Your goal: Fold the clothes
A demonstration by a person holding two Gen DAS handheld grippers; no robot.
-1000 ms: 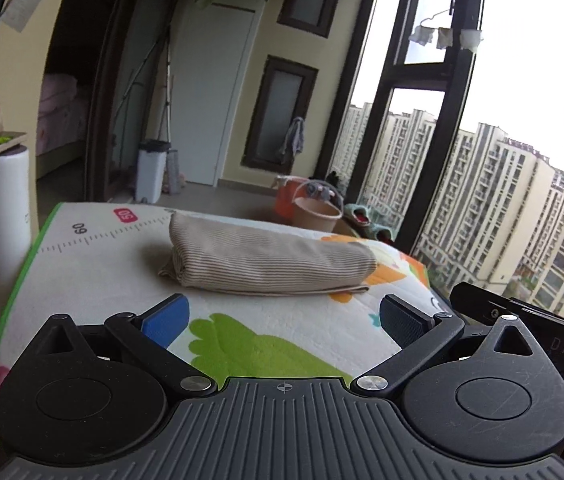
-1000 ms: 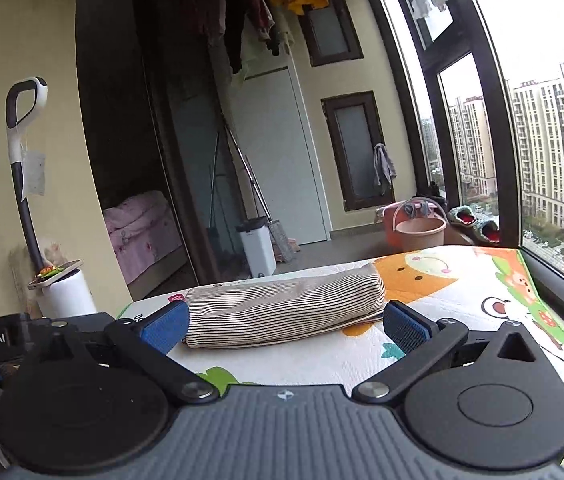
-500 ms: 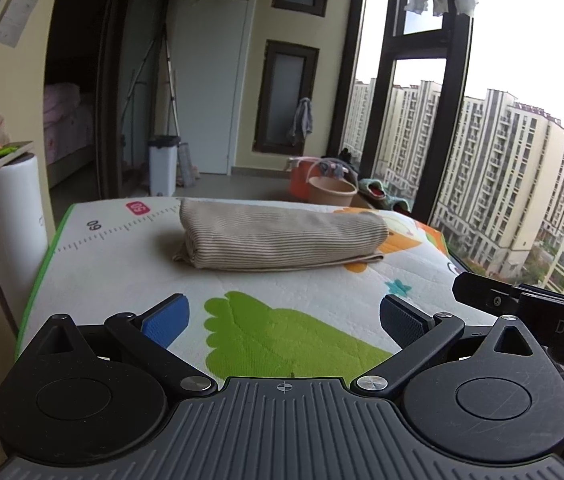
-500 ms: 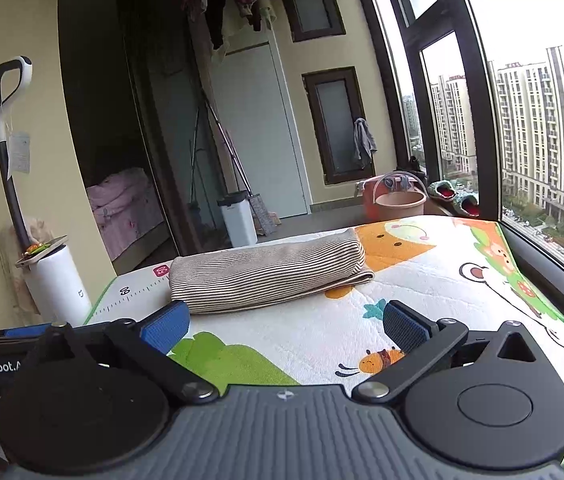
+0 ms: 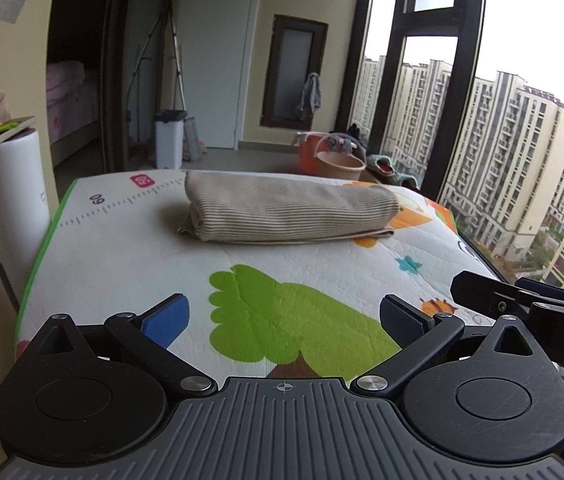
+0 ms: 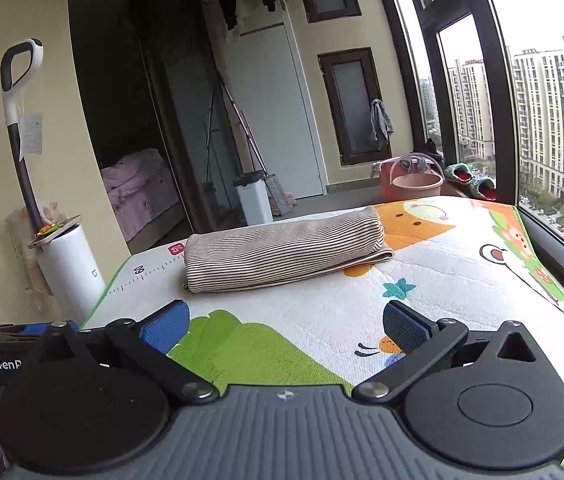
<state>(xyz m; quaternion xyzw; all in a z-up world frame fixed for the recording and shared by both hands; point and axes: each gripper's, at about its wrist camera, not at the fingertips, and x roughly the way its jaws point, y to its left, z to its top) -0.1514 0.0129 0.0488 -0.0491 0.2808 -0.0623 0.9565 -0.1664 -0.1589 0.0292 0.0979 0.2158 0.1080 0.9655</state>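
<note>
A striped cloth [image 5: 288, 214] lies folded into a long, thick bundle on the play mat [image 5: 122, 264], up near the far edge. Both tools hang low over the near end of the mat, and neither one touches the cloth. The left gripper [image 5: 282, 322] has its two blue pads spread wide, with nothing between them. The right gripper [image 6: 286, 326] is spread wide too, and it holds nothing. From the left gripper the cloth sits straight ahead at twelve o'clock, well apart from the fingers [image 5: 166, 326]. From the right gripper it sits ahead as well, just a bit toward eleven o'clock. The long side of the bundle runs from nine o'clock to three o'clock, so it lies crosswise to both sets of fingers. Its rounded fold faces away and its thin loose edges point toward the tools, with a flat lip sticking out at the right end. I think both tools are about the same way off, so neither is clearly nearer. It looks to me like the folding is nearly done or done. If one more fold is wanted, each tool would need to reach forward to its own end.
</note>
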